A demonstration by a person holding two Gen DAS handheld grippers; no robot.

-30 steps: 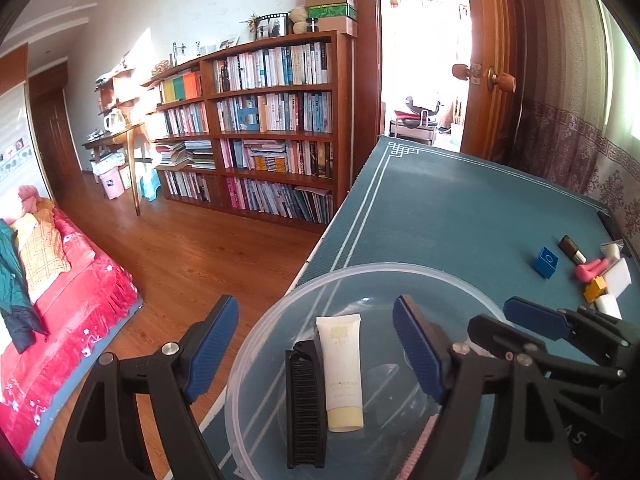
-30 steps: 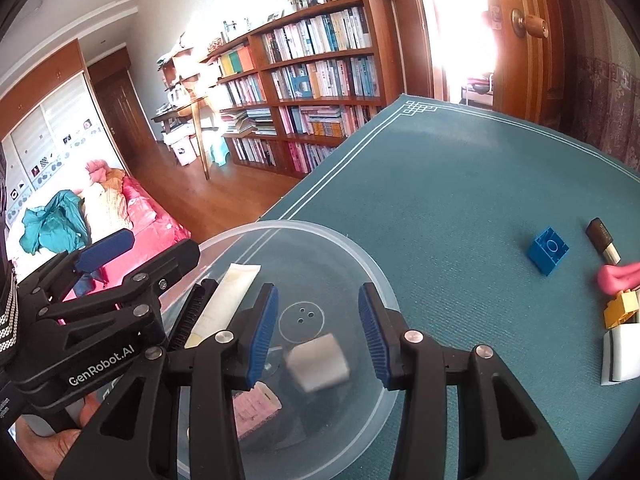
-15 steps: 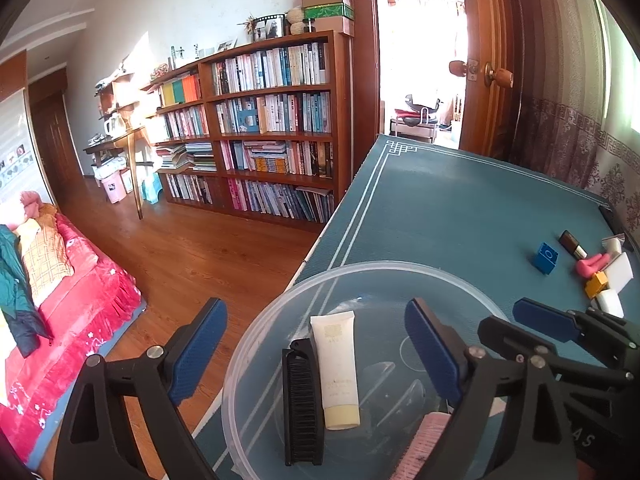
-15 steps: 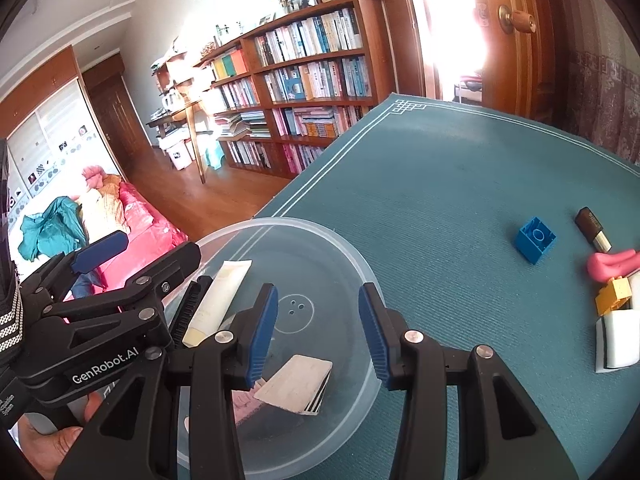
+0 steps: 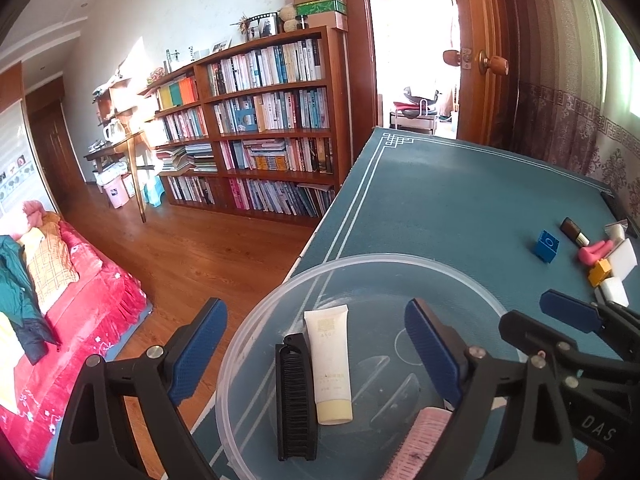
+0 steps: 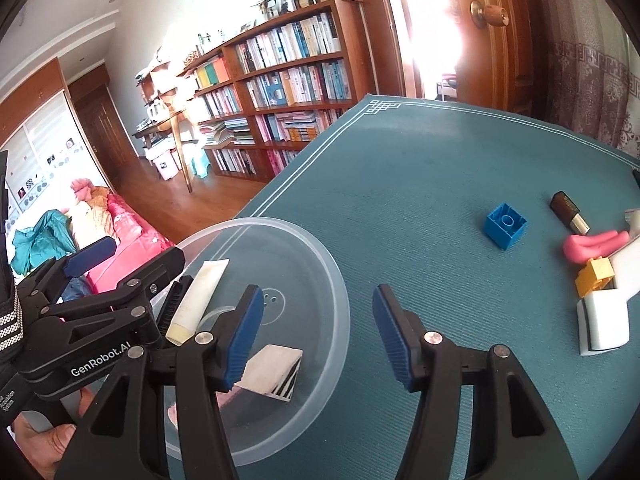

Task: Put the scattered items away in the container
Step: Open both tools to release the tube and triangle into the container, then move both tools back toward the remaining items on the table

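Right wrist view shows the right tool (image 6: 318, 336) empty, its blue pads spread wide, hanging over the 3 o'clock rim of the clear bowl (image 6: 340, 280). A second ago the same pads sat narrow around a small white block above the bowl; that white packet (image 6: 274, 370) now lies tilted on the bowl floor at about 6 o'clock, beside something pink I cannot make out. So one more item is delivered, and the pads have gone on widening since the half-second frame.

Also inside the bowl: a cream tube (image 5: 330, 364) and a black comb (image 5: 296, 396), side by side and touching, in the same spots as earlier. The left tool (image 5: 316, 354) is wide too, holding nothing, one pad inside the bowl and one outside its 9 o'clock rim; its gap has grown since the first frame.

Scattered things left on the bench (image 6: 400, 168), well apart from the bowl toward 3 o'clock: a blue brick (image 6: 505, 230), a brown-capped tube (image 6: 568, 212), a pink piece (image 6: 592, 246), a yellow brick (image 6: 595, 276) and a white block (image 6: 606, 320). My judgement: the job is roughly half done, and the cluster comes next.
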